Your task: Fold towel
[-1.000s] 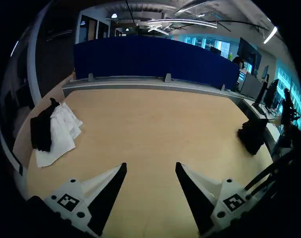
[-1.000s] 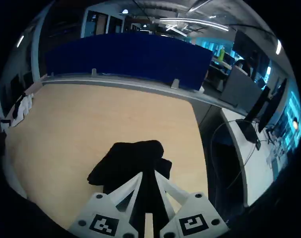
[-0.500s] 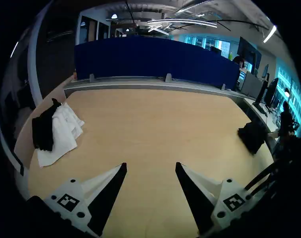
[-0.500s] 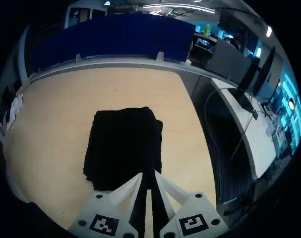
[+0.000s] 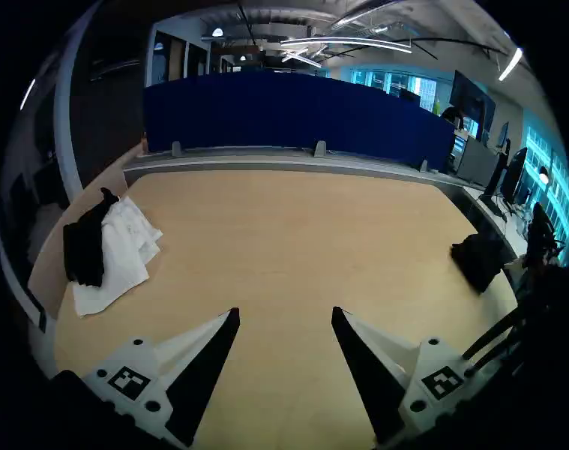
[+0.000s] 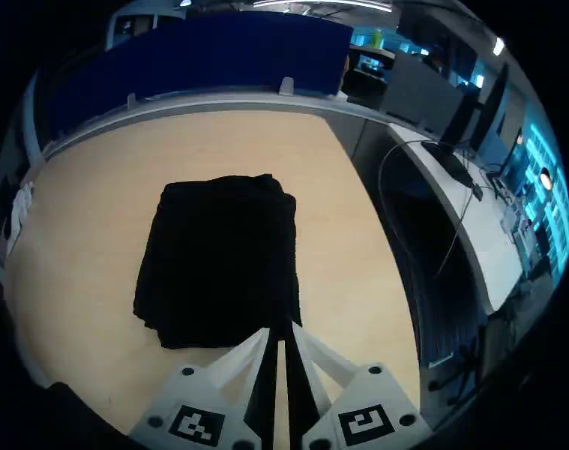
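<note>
The right gripper (image 6: 283,337) has its jaws together, with only a thin pale slit between them. Its tips sit at the near right corner of the towel (image 6: 217,259); whether a bit of cloth is pinched there I cannot tell. The towel is black and lies flat on the table (image 6: 82,202), towards its right edge. It forms a tidy rectangle with a second layer showing along its right side, so at least 1 fold looks done. Its long axis runs away from the right gripper and leans slightly left, with the near short edge just ahead of the tips and the far short edge towards the divider (image 6: 209,52). That is what the next move turns on: a further fold would probably carry this near edge forward along the axis to meet the far one. The right gripper is clearly the nearer of the 2. The left gripper (image 5: 284,322) has its jaws wide apart, hovers over bare wood and grips nothing. In the left gripper view the towel (image 5: 477,259) lies well apart, off to that gripper's right near the table edge, so the left would have to cross the table to pin a corner. At the far left of the table lies a pile (image 5: 108,251) of white and black cloths, well clear of the towel. Beyond the right edge stands a desk (image 6: 471,217) with cables.
</note>
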